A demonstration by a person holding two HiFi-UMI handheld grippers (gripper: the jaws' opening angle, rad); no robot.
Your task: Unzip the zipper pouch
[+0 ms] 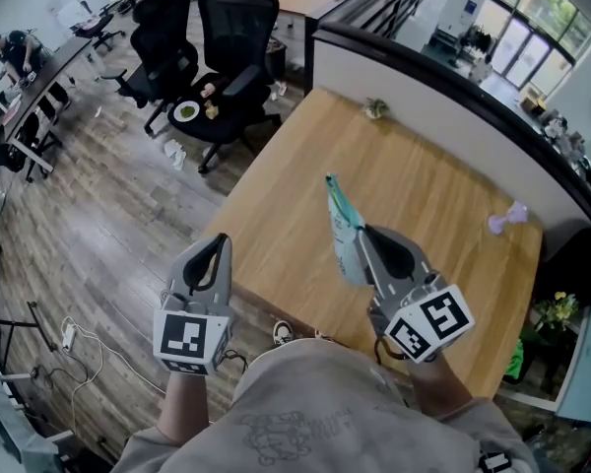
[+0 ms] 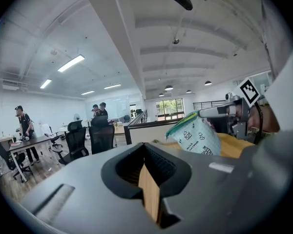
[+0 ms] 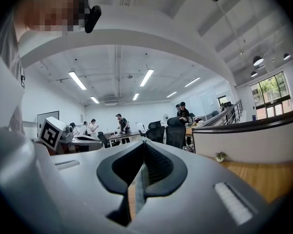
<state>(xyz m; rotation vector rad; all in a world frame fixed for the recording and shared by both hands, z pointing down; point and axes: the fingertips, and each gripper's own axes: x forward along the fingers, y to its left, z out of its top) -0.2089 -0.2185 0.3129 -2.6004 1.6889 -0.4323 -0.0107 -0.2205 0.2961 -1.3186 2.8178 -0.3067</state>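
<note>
The zipper pouch [image 1: 342, 227], pale teal with small printed drawings, hangs upright in the air over the near side of the wooden table [image 1: 424, 185]. My right gripper [image 1: 365, 235] is shut on its lower edge; in the right gripper view a thin pale strip of the pouch [image 3: 139, 191] shows between the closed jaws. My left gripper [image 1: 215, 241] is shut with nothing in it, off the table's left edge above the floor, apart from the pouch. The left gripper view shows the pouch [image 2: 195, 135] to its right, held by the right gripper [image 2: 223, 112].
A small plant-like item [image 1: 376, 108] lies at the table's far edge and a purple object [image 1: 507, 218] at its right. A dark-topped partition [image 1: 443, 77] runs behind the table. Black office chairs [image 1: 227, 57] stand on the wood floor to the left. People stand at distant desks [image 3: 119, 126].
</note>
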